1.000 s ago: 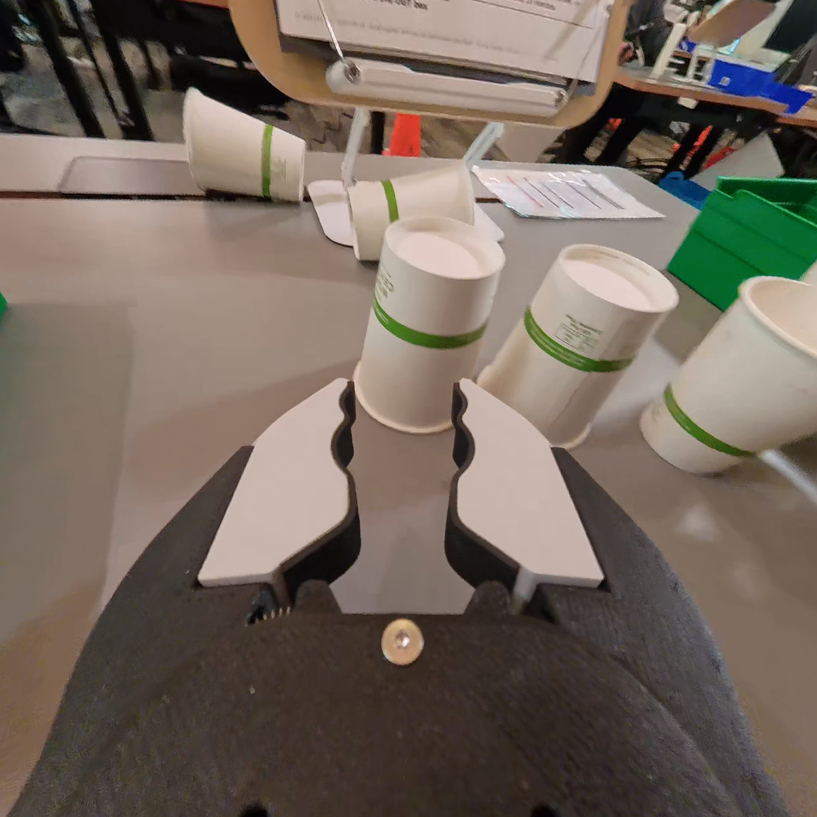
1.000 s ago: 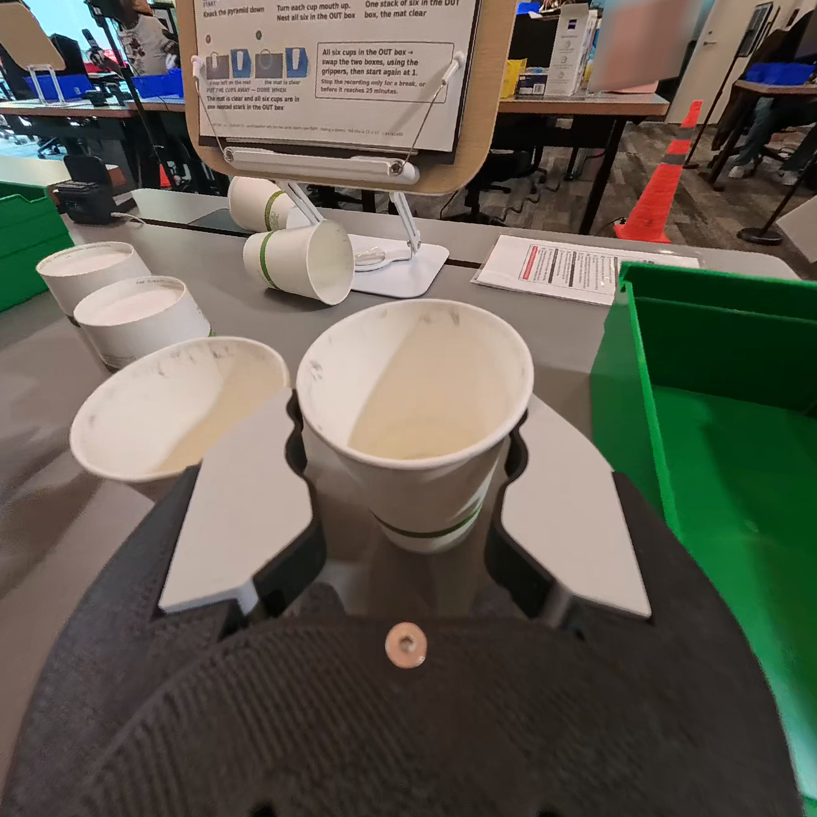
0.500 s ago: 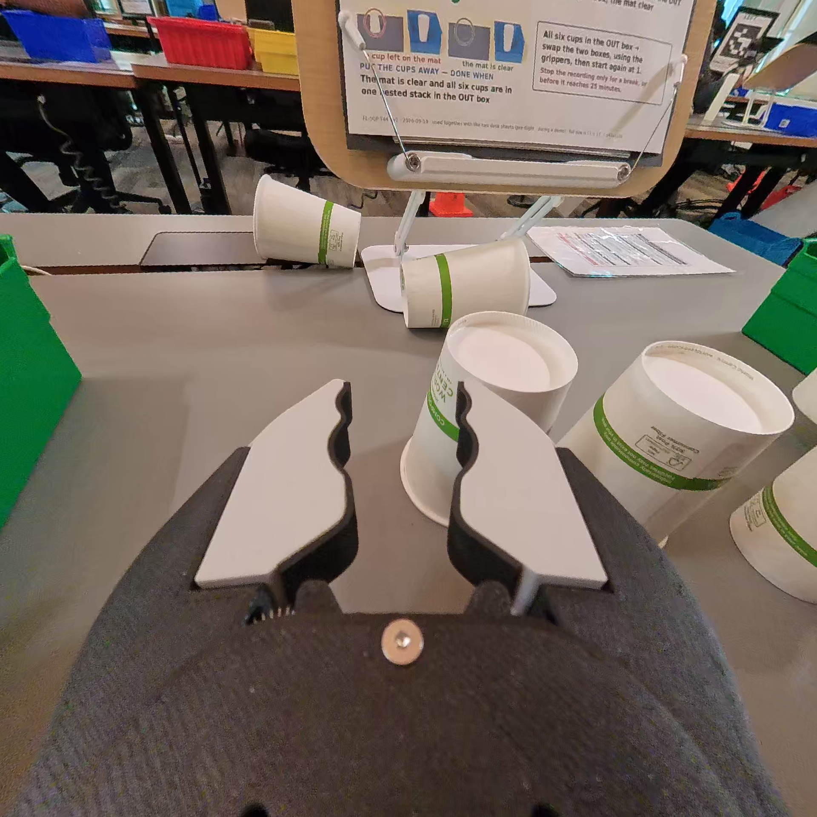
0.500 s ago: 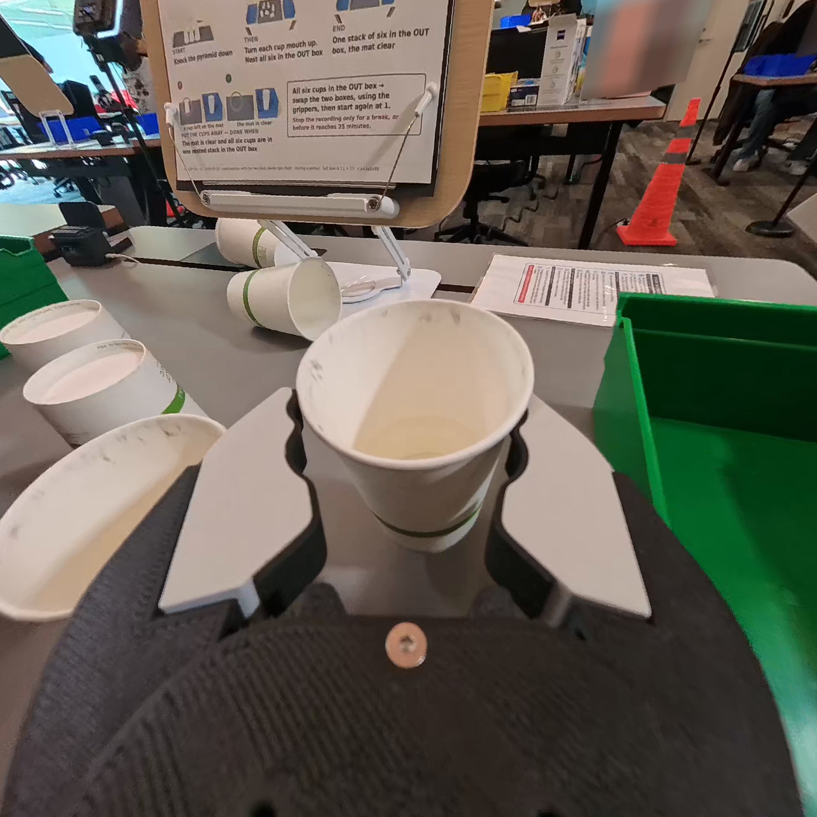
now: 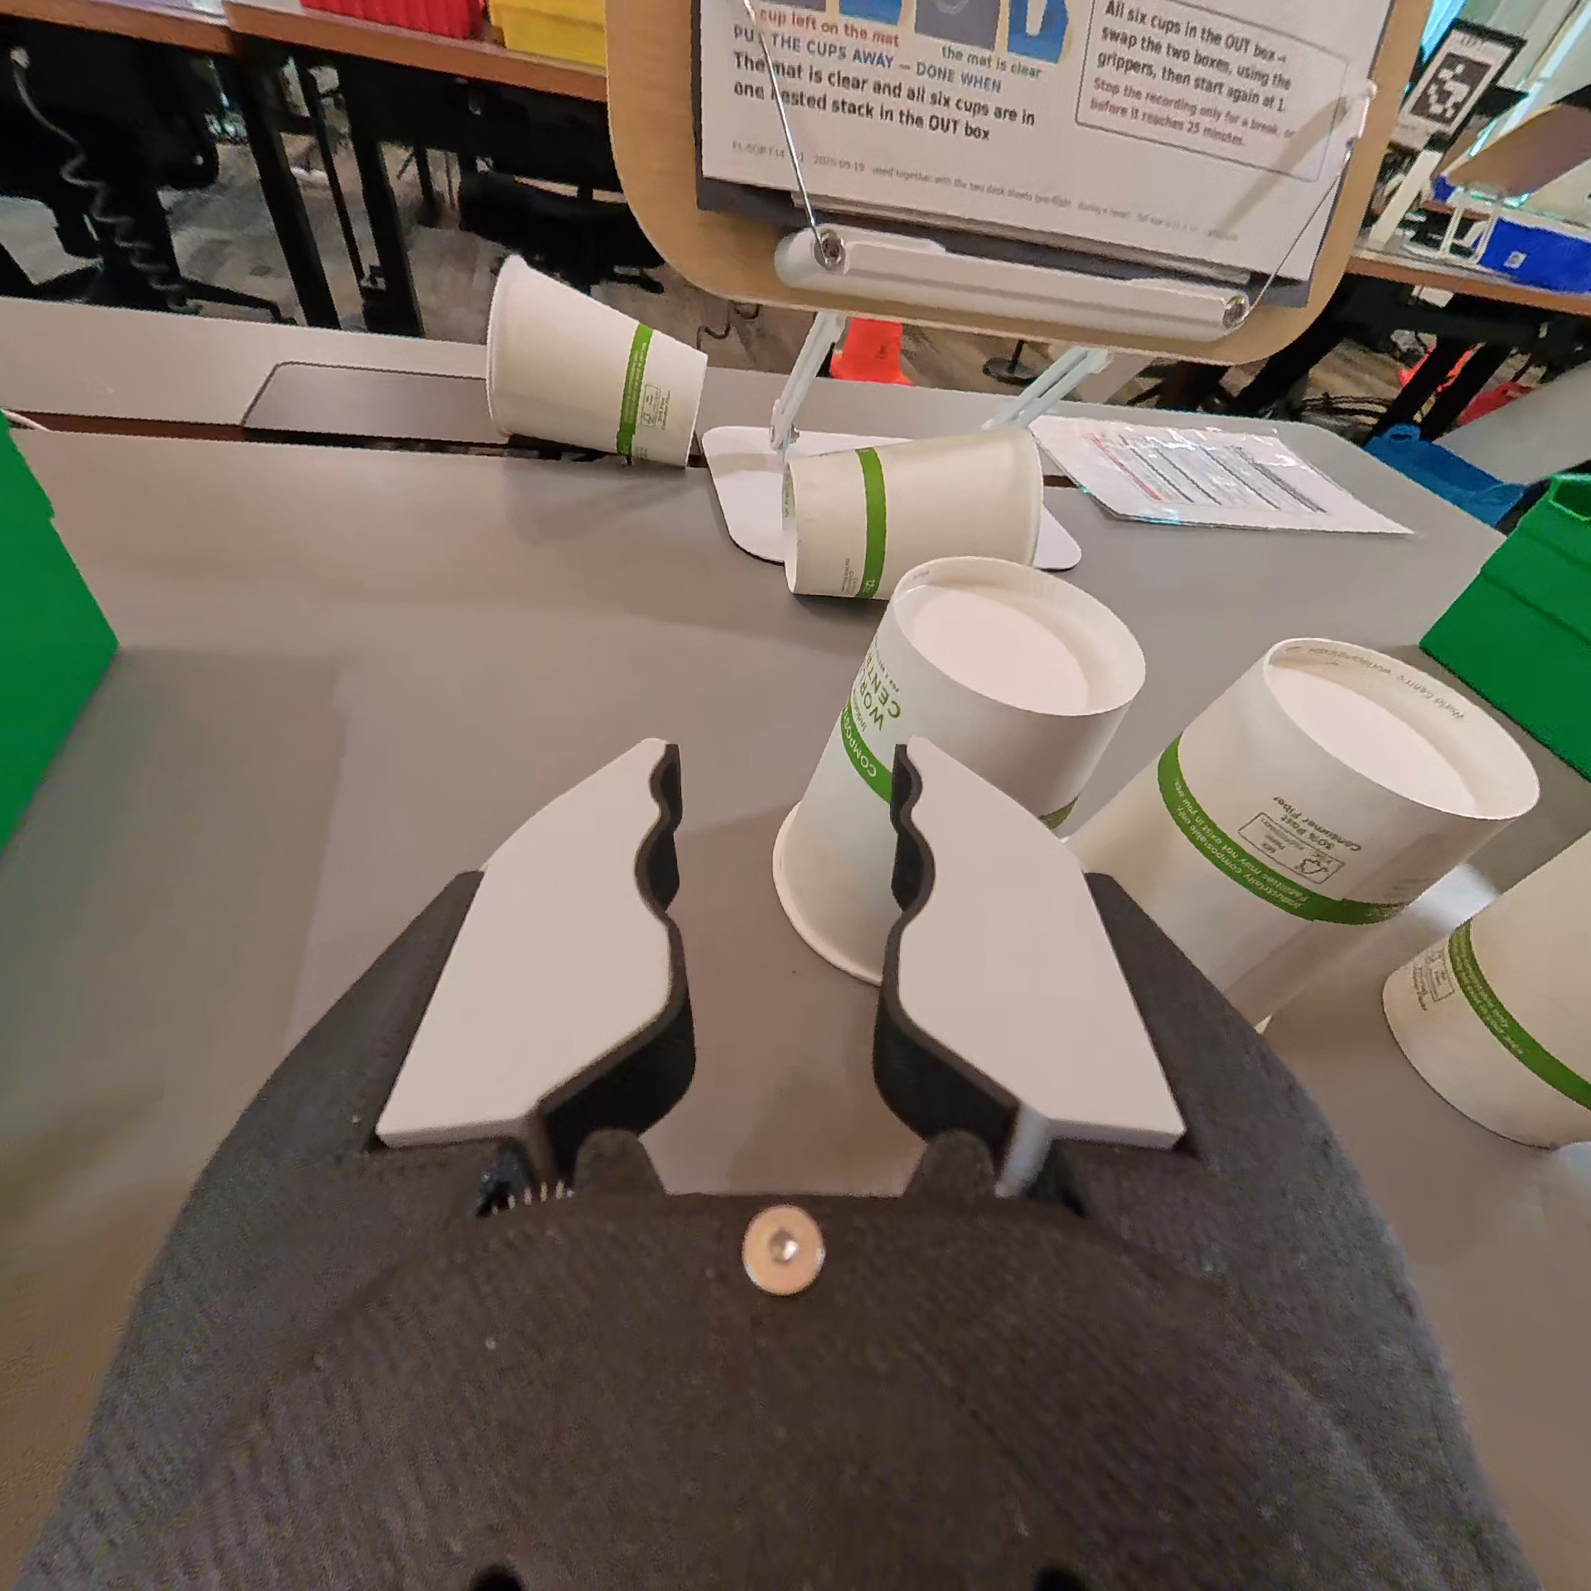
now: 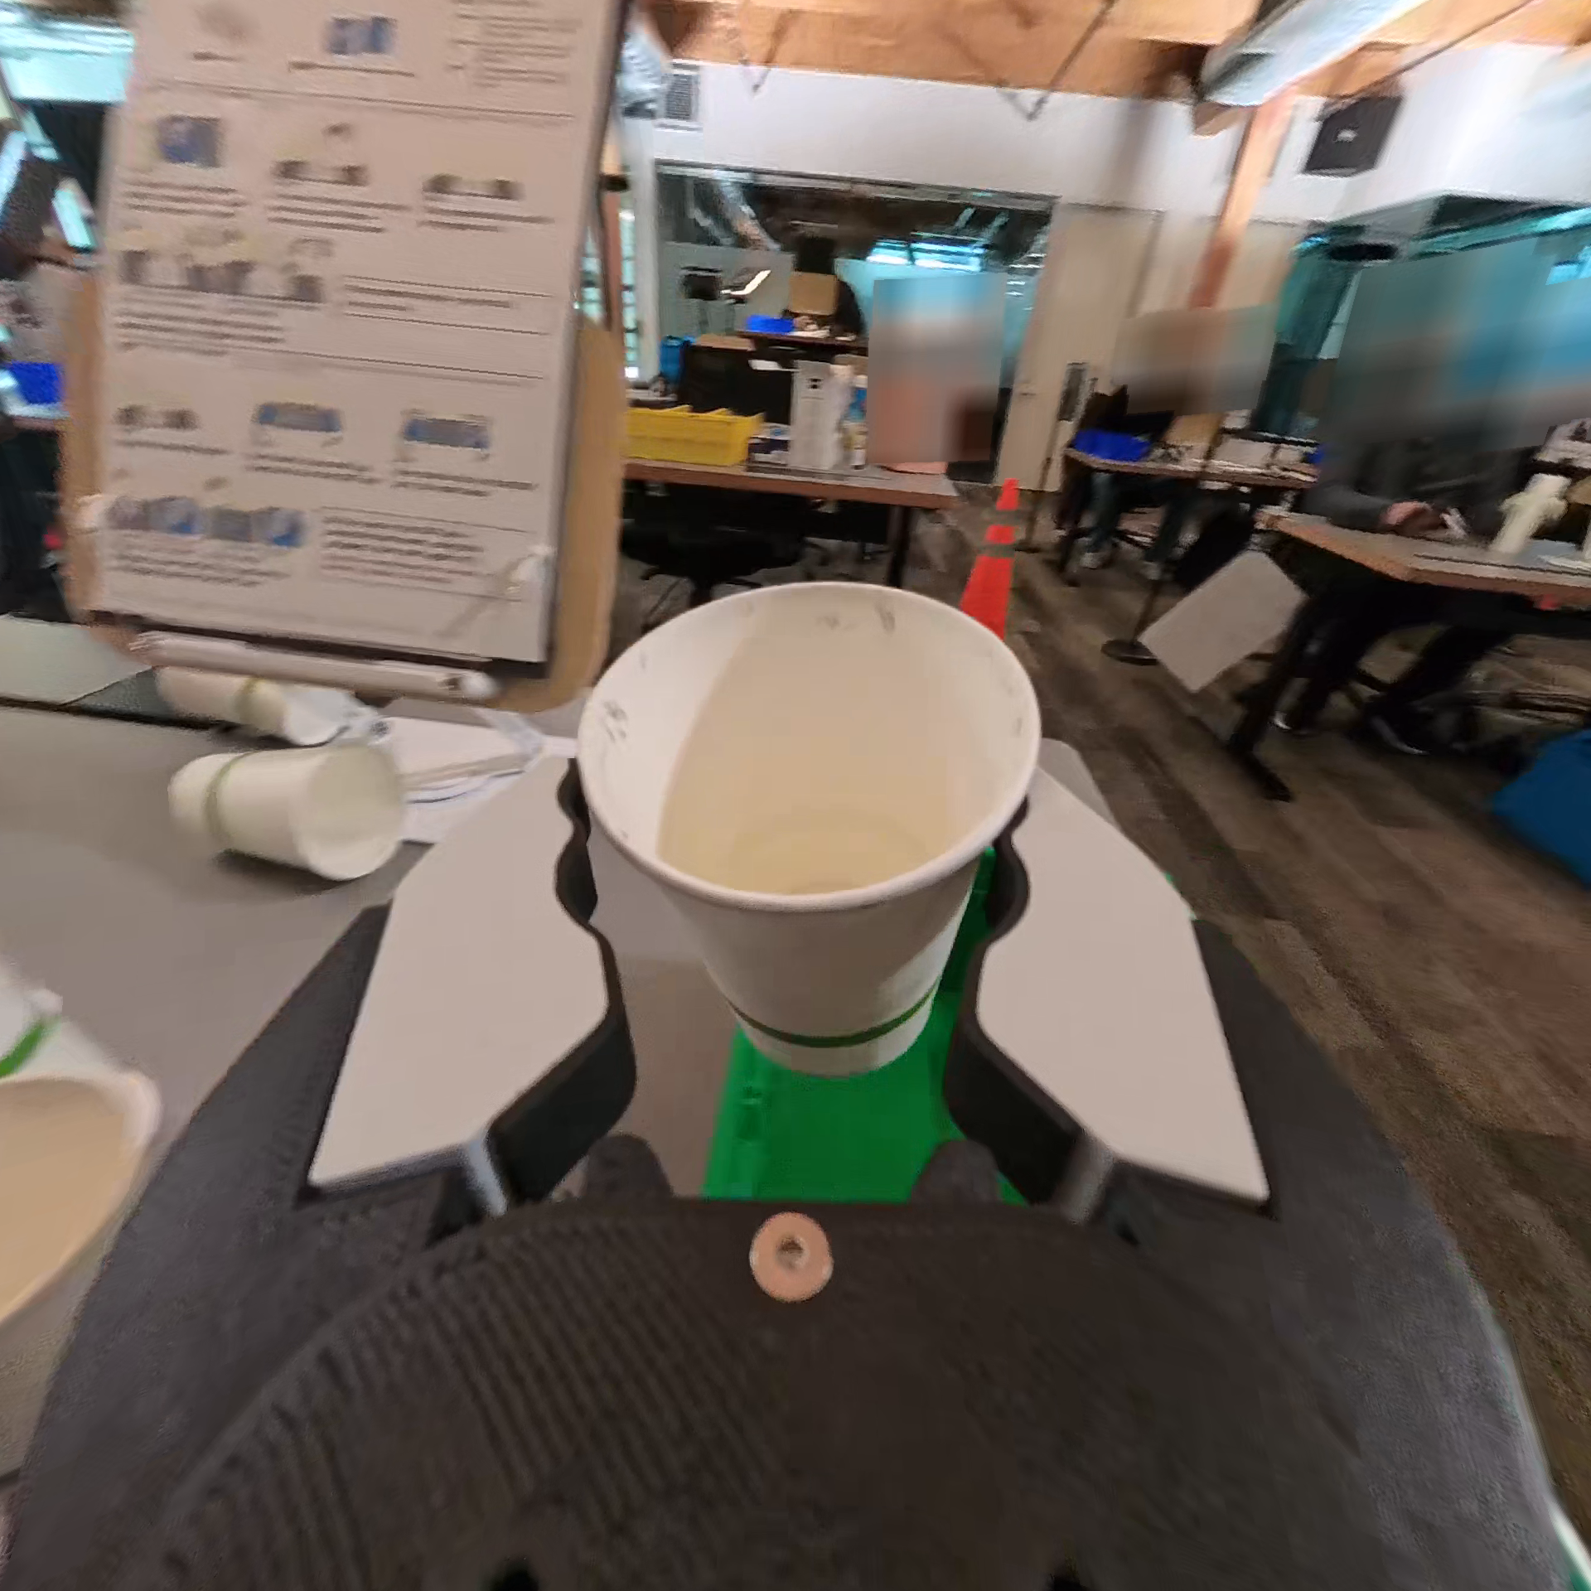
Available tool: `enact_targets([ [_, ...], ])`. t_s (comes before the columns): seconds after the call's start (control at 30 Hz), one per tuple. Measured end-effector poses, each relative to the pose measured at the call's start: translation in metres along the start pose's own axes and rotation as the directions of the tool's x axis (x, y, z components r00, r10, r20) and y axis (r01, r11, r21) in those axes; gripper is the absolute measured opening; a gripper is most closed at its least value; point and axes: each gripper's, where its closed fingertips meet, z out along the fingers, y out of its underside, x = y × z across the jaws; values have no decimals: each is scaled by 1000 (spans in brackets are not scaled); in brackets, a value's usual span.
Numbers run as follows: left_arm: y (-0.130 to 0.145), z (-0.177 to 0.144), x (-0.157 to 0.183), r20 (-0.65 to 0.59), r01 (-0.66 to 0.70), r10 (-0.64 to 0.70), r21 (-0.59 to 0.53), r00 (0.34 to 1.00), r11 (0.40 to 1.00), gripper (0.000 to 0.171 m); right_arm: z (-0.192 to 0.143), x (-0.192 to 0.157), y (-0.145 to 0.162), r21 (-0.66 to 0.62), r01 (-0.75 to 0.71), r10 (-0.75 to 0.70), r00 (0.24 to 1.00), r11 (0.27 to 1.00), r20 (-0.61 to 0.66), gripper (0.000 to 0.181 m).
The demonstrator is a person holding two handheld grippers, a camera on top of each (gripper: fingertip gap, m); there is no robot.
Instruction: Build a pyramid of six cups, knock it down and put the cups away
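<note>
In the left wrist view my left gripper (image 5: 785, 775) is open and empty, low over the grey table (image 5: 430, 620). An upside-down white paper cup with a green band (image 5: 973, 732) stands just right of the gap, partly behind the right finger (image 5: 1007, 947). Two more cups (image 5: 1309, 818) (image 5: 1507, 1016) stand farther right. In the right wrist view my right gripper (image 6: 796, 775) is shut on an upright white paper cup (image 6: 809, 904) and holds it in the air above a green bin (image 6: 818, 1128).
Two cups lie on their sides (image 5: 594, 362) (image 5: 913, 508) by the base of a clipboard stand (image 5: 990, 172). Green bins sit at the left (image 5: 43, 646) and right (image 5: 1515, 603) table edges. A laminated sheet (image 5: 1205, 473) lies at the back right. An open cup (image 6: 52, 1162) stands at lower left.
My right gripper has lifted its cup and swung right, over the green bin. My left gripper has shifted left, so the upside-down cup now sits right of its gap.
</note>
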Motion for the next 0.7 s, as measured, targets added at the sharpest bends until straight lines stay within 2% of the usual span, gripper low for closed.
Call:
enact_targets([
  [0.1, 5, 4, -2, 1, 6, -6, -17, 1000, 1000, 48, 11, 56, 27, -22, -44, 42, 996, 999, -80, 92],
  [0.2, 8, 7, -6, 11, 4, -3, -31, 1000, 1000, 48, 19, 81, 66, -92, -65, 55, 993, 994, -105, 92],
  [0.33, 10, 6, -9, 14, 15, -14, -37, 1000, 999, 48, 28, 84, 98, -141, -137, 125, 988, 980, -91, 92],
  [0.5, 12, 5, -7, 10, -6, 6, -48, 1000, 999, 49, 31, 93, 134, -274, -150, 121, 986, 950, -118, 93],
  [0.7, 16, 5, -4, 9, -51, 51, -64, 999, 997, 51, 33, 95, 150, -335, -189, 160, 981, 923, -113, 94],
])
